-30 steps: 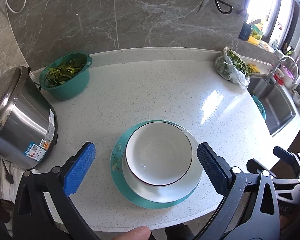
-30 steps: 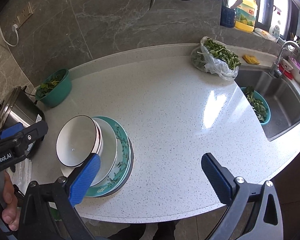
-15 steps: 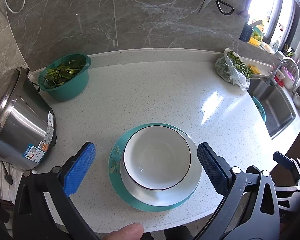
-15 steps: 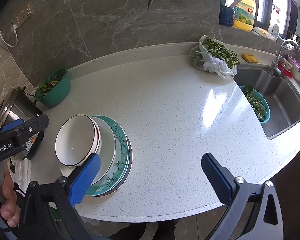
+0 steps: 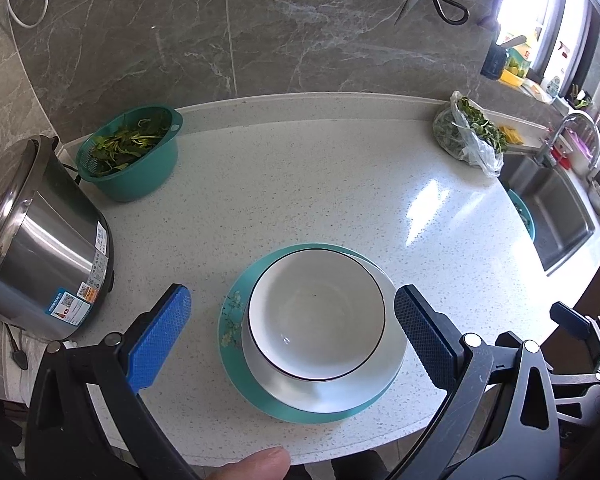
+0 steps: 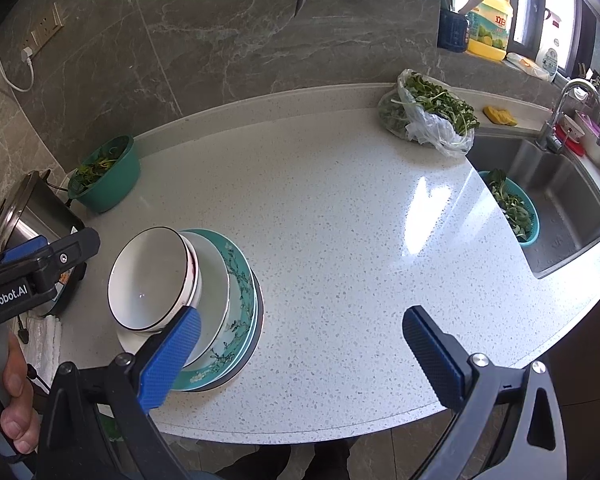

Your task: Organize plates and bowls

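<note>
Where the lower centre of the left view shows the stack, one white bowl (image 5: 316, 314) sits in one white plate (image 5: 392, 354) on teal plates (image 5: 236, 360). Left gripper (image 5: 288, 330) hovers, jaws spread; right gripper (image 6: 300, 354) likewise spread, holding nothing.

Both tongs share one build: black angular frames with triangular cut-outs, silver screws at the joints, and blue cross-hatched pads. The left tongs (image 5: 288, 332) carry white "GenRobot.AI" lettering on the body, seen from the right tongs (image 6: 300, 356). Bare-skinned fingers (image 6: 14, 408) wrap the left handle.
</note>
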`<state>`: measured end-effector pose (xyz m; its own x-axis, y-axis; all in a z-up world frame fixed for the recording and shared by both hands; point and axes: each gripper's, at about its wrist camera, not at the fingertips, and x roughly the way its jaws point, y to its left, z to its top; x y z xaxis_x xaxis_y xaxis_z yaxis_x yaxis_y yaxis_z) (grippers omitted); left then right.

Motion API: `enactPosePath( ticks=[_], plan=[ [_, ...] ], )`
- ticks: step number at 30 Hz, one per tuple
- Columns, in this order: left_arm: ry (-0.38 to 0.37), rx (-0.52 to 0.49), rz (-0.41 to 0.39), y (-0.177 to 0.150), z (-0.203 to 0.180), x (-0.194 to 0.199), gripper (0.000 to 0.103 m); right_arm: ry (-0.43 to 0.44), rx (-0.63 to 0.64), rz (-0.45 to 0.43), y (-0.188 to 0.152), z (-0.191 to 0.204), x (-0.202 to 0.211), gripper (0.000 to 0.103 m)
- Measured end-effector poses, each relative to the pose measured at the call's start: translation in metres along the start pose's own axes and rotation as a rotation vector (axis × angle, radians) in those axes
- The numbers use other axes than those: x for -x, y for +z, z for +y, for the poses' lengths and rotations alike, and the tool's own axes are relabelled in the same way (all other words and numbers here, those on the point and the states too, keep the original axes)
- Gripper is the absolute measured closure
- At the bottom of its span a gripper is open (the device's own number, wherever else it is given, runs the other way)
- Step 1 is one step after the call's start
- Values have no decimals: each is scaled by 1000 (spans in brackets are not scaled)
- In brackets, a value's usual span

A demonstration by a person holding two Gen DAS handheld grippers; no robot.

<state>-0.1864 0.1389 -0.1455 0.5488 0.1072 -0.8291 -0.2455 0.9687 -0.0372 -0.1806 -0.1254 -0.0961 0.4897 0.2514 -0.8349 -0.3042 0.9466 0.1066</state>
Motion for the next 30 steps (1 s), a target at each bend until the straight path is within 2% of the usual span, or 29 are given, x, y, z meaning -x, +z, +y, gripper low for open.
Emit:
enactPosePath(
  ticks=[15,30],
  plan=[
    [41,-2,2,-1,-1,-3,0,-7,8,8,4,-3,-6,0],
    [44,-12,3,-2,-3,-3,0,-39,8,10,13,-7,-8,0]
  ],
)
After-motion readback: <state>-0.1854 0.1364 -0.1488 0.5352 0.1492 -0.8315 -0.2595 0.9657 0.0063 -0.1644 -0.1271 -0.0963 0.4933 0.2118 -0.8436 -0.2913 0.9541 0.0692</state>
